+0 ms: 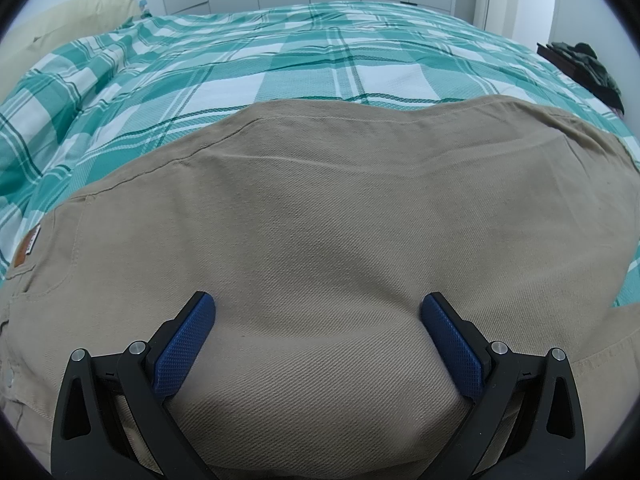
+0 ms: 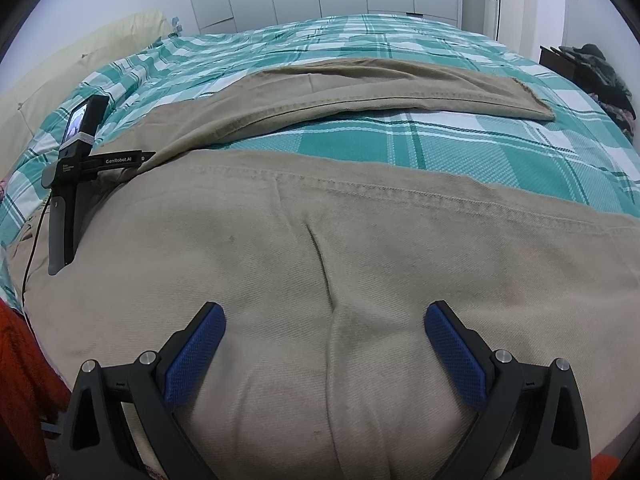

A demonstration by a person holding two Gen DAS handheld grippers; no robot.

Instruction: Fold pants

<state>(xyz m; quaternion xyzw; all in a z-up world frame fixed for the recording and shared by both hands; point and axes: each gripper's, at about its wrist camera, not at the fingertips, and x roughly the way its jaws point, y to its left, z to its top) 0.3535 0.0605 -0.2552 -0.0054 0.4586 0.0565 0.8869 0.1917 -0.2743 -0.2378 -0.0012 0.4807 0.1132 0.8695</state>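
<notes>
Currently both claws, left point(image 1: 318, 306) and right point(image 2: 325, 316), spread wide over tan pants point(image 2: 360, 248) (legs apart) on checked bedspread point(image 2: 400, 148).

matt tan twill pants point(image 1: 320, 220) on woven checked cotton bedspread point(image 1: 280, 60) (blue textured rubbery pads point(image 1: 182, 350))

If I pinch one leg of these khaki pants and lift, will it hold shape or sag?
The pants will probably sag: the far leg already lies limp and creased on the plaid bedspread. The twill weave looks grippy, so the open right gripper likely won't slip.
</notes>
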